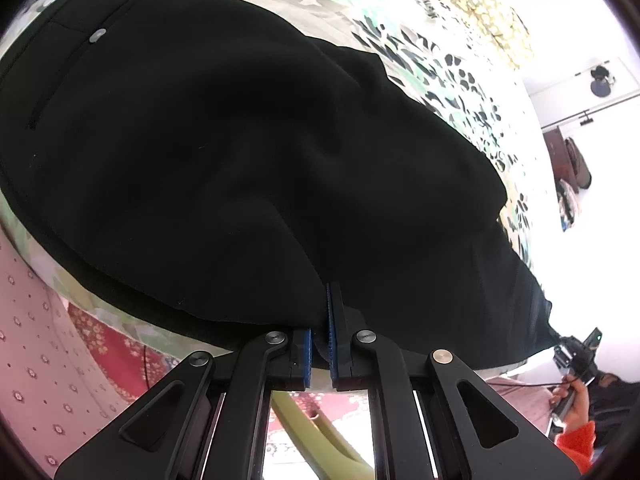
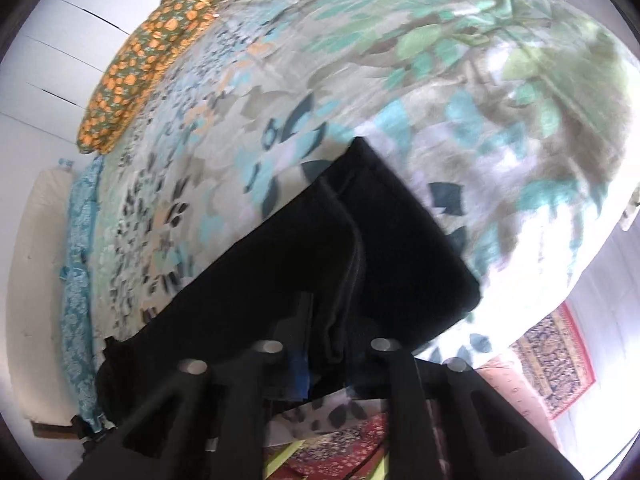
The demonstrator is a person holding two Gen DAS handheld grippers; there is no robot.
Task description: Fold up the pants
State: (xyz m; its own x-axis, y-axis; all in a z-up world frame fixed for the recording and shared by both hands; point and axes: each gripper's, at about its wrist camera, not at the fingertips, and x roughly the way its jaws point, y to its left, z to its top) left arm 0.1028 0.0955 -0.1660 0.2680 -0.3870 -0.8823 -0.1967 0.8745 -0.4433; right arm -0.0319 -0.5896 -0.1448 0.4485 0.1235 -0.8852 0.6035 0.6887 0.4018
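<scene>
While both ends are pinched like this, the black pants [image 1: 240, 152] are stretched along the near edge of the bed [image 2: 400, 60], lying on the leafy teal bedspread. The left hand-held gripper [image 1: 320, 344] has its blue pads [image 1: 331, 332] pressed together on a fold of the fabric right at the bed's edge, up by the pocket-and-button end. The right hand-held gripper [image 2: 320, 344] looks clamped on the other end, where two layers of leg stack up, though that view is blurry so I wouldn't swear to how tight it is.

My guess is the step is carrying one end over the other. To do it well, lift both ends to the same height, keep the cloth lightly taut between them so it doesn't sag, and line the edges up before letting go. Pinching only one layer would let the bottom one drag.
</scene>
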